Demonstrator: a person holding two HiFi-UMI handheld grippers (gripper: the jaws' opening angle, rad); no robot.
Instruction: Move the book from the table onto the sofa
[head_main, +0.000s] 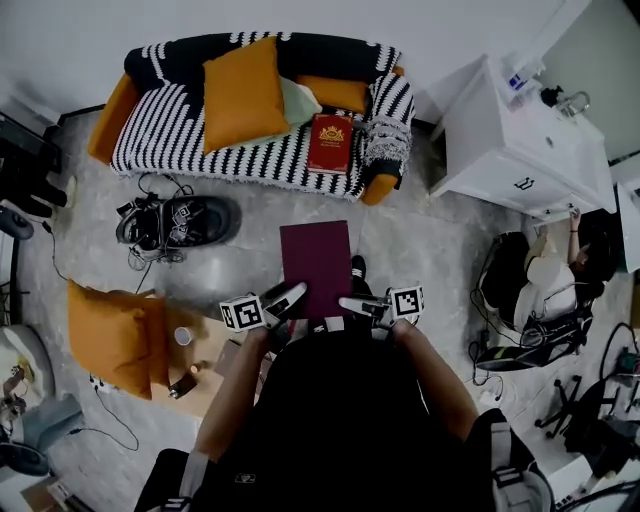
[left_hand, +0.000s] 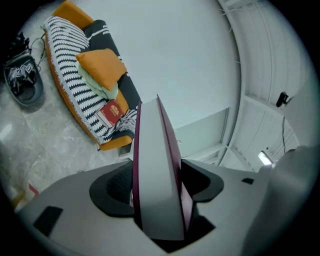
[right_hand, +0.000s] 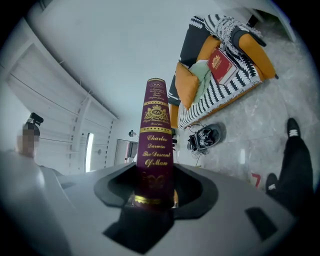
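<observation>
The dark purple book (head_main: 316, 265) is up in the air over the floor (head_main: 430, 250), lying flat. The sofa (head_main: 170, 130) is at 12 o'clock from it. The left gripper (head_main: 285, 298) pinches its page edge at 7 o'clock. The right gripper (head_main: 352, 303) pinches its spine at 5 o'clock. A red book (head_main: 331, 142) lies on the sofa.

**Bright, even light; heavy fisheye**

Soft daylight fills the room, with only faint shadows on the pale floor (head_main: 250, 275). Both gripper views bend hard and go black at the corners. A bright strip (right_hand: 90, 150) glares, and the near book (left_hand: 155, 195) blurs.
</observation>
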